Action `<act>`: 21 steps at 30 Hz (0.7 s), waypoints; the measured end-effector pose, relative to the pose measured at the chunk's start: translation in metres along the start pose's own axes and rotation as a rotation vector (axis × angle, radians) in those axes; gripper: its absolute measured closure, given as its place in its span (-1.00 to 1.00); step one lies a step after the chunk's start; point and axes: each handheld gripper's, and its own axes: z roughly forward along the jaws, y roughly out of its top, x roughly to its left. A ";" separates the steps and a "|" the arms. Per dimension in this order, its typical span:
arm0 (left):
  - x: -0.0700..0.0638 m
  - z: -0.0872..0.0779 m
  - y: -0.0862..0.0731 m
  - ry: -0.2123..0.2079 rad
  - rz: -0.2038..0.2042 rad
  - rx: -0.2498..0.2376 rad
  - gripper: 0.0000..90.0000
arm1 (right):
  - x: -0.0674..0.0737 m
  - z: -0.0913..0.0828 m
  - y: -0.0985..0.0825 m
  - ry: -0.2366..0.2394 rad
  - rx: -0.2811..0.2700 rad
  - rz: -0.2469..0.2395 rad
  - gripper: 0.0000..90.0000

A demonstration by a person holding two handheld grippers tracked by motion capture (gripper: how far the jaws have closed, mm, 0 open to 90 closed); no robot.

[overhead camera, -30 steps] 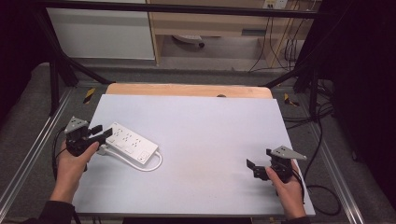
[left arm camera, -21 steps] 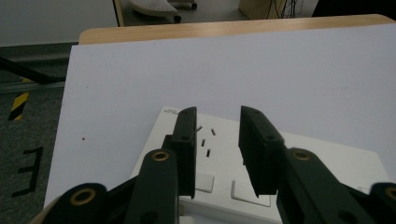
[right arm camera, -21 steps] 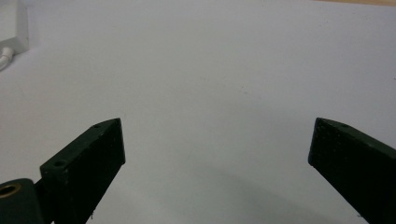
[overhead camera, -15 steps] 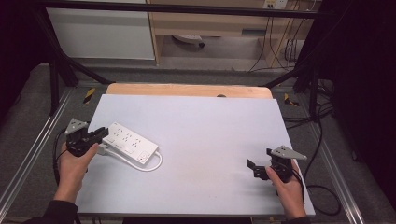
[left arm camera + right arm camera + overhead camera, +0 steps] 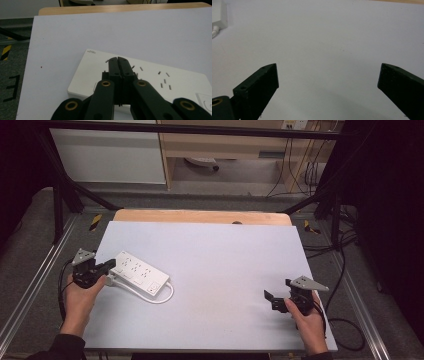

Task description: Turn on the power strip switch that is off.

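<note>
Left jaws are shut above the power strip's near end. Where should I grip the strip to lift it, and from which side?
Grip the power strip across its narrow width at the end nearest the left gripper, coming from above with jaws reopened. It lies flat on the table with long straight edges that probably suit the pads. Avoid the far end, where the cable loops out.

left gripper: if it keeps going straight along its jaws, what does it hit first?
Most likely the white power strip. The left gripper, its jaws just closed together with nothing between them, points over the strip's near end. Whether the tips already touch its top is unclear; beyond lies bare table.
</note>
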 end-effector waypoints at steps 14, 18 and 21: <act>0.000 0.013 -0.008 0.002 0.035 0.067 1.00 | 0.001 0.000 0.000 0.002 0.006 0.002 -0.92; 0.000 0.016 -0.010 0.002 0.036 0.081 1.00 | 0.001 0.000 0.000 0.002 0.007 0.000 -0.92; 0.000 0.017 -0.010 -0.002 0.037 0.083 1.00 | 0.001 0.001 0.000 0.002 0.008 -0.001 -0.92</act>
